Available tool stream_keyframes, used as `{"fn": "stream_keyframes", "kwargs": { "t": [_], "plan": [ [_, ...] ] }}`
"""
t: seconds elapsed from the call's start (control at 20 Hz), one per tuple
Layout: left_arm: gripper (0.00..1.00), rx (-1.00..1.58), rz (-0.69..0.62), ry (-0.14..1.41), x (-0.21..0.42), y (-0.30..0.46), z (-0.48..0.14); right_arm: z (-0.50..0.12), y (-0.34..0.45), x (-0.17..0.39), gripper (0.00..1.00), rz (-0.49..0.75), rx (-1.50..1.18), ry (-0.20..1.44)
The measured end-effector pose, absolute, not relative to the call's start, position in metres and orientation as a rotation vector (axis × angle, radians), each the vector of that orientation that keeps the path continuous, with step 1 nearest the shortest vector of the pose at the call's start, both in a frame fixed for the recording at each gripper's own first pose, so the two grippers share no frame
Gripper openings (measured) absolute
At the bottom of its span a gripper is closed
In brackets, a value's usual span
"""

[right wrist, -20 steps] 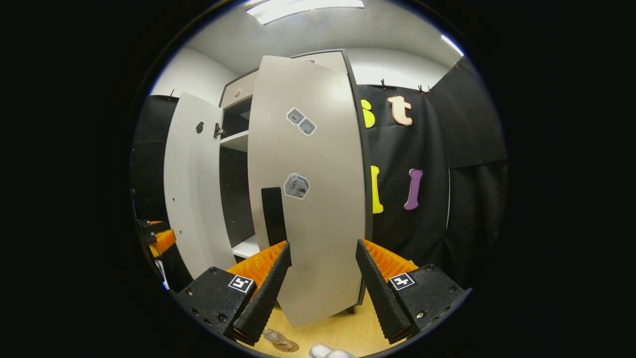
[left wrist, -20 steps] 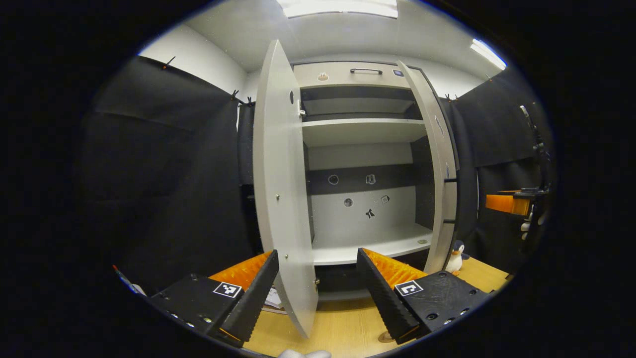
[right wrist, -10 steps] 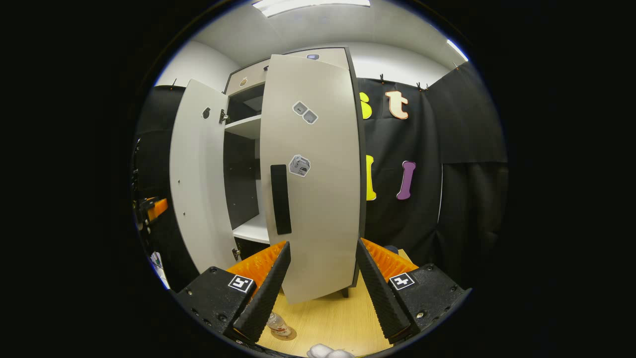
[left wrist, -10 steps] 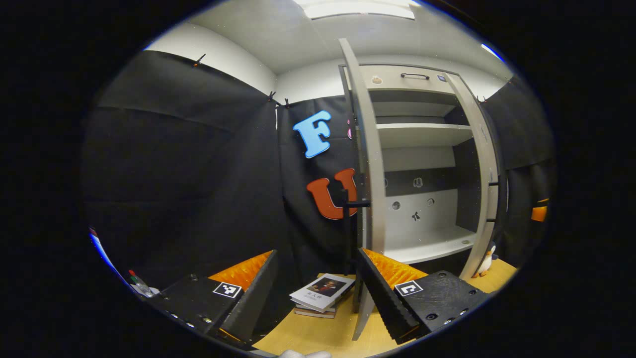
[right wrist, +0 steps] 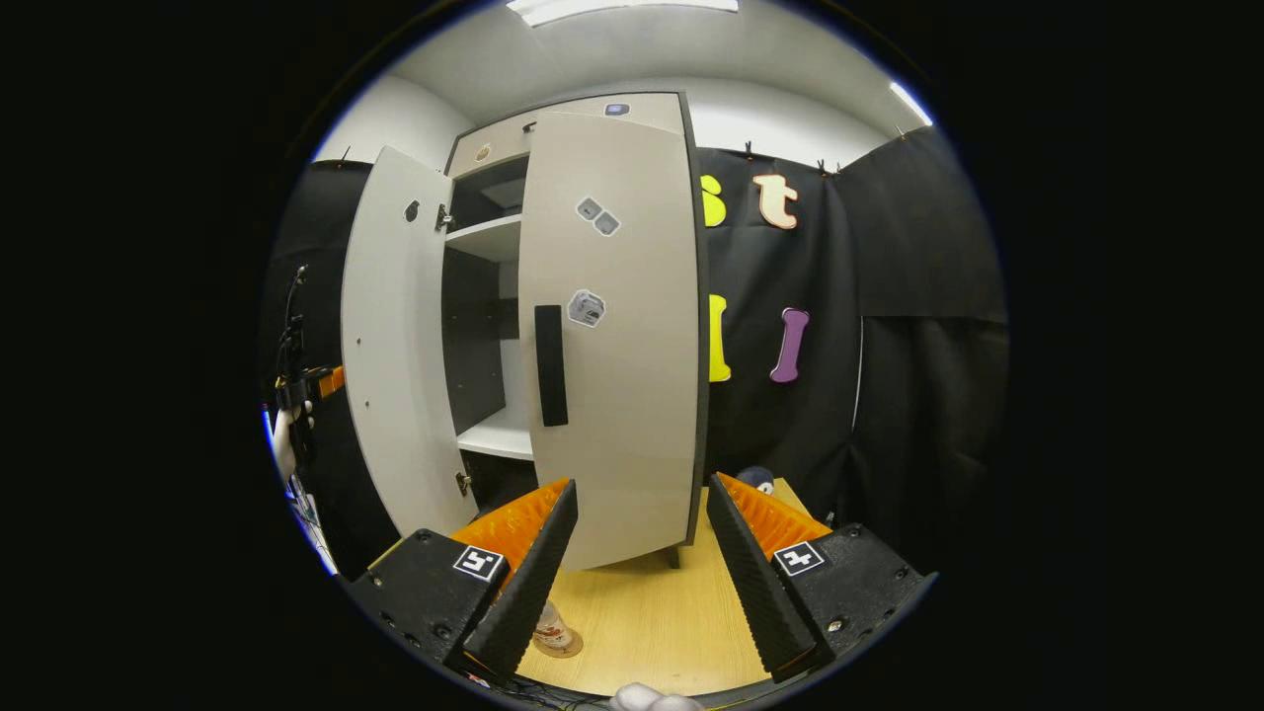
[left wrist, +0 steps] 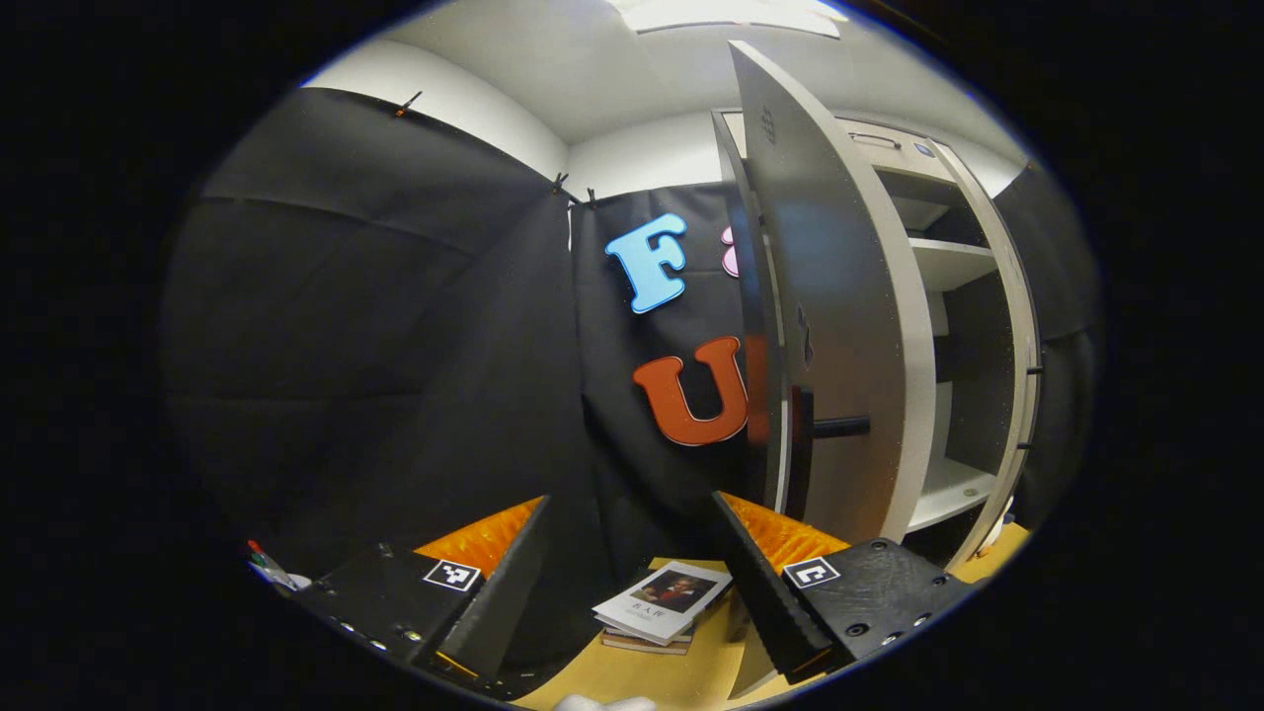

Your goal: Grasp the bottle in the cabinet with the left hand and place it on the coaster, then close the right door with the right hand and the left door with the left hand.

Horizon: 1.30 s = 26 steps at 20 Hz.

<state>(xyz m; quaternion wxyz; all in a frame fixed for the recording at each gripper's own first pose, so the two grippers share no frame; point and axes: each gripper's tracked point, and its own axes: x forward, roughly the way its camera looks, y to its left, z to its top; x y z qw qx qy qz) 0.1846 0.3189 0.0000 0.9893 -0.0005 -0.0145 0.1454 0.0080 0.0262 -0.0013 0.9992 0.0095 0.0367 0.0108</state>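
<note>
The bottle [right wrist: 551, 624] stands on the round coaster [right wrist: 560, 648] on the wooden table, just beside my right gripper's left finger. My right gripper [right wrist: 642, 484] is open and empty, a short way back from the right door [right wrist: 622, 375]. That door is swung almost flush with the cabinet, and its black handle [right wrist: 550, 365] faces me. The left door [right wrist: 395, 336] stands wide open. My left gripper [left wrist: 630, 504] is open and empty, on the outer side of the left door [left wrist: 839, 296] near its black handle [left wrist: 805, 434]. Far left in the right gripper view is the left gripper [right wrist: 316, 380], held by a hand [right wrist: 284, 444].
A small stack of books [left wrist: 664, 604] lies on the table [right wrist: 652, 612] just ahead of my left gripper. The cabinet's white shelves [left wrist: 953, 489] show past the left door. A small dark toy [right wrist: 758, 478] sits by the cabinet's right side. Black cloth walls surround the booth.
The right door has swung almost closed and my right gripper has drawn back from it. My left gripper has moved left, round the open left door to its outer side.
</note>
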Motion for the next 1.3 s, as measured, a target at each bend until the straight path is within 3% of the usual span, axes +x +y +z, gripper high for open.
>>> {"fn": "stream_keyframes", "kwargs": {
  "t": [0.2, 0.45, 0.5, 0.55, 0.85, 1.25, 1.3],
  "plan": [
    [0.89, 0.034, 0.281, -0.040, 0.189, 0.314, 0.003, -0.005, 0.021, 0.006, 0.81, 0.002, 0.032, 0.085],
    [0.91, 0.025, 0.274, -0.031, 0.193, 0.310, 0.003, 0.004, 0.015, 0.002, 0.82, -0.022, 0.024, 0.068],
    [0.82, 0.039, 0.279, -0.029, 0.192, 0.307, 0.004, 0.004, 0.013, 0.001, 0.82, -0.028, 0.027, 0.065],
    [0.88, 0.051, 0.284, -0.032, 0.191, 0.305, 0.005, 0.003, 0.012, -0.001, 0.82, -0.032, 0.031, 0.067],
    [0.88, 0.034, 0.272, -0.036, 0.189, 0.284, 0.005, 0.000, 0.007, -0.006, 0.82, -0.052, 0.026, 0.076],
    [0.88, 0.014, 0.133, -0.046, 0.207, 0.199, 0.011, -0.002, 0.002, -0.002, 0.82, -0.035, 0.026, 0.086],
    [0.83, 0.014, 0.110, -0.045, 0.212, 0.184, 0.010, -0.001, -0.001, -0.002, 0.82, -0.033, 0.021, 0.085]
  ]
}}
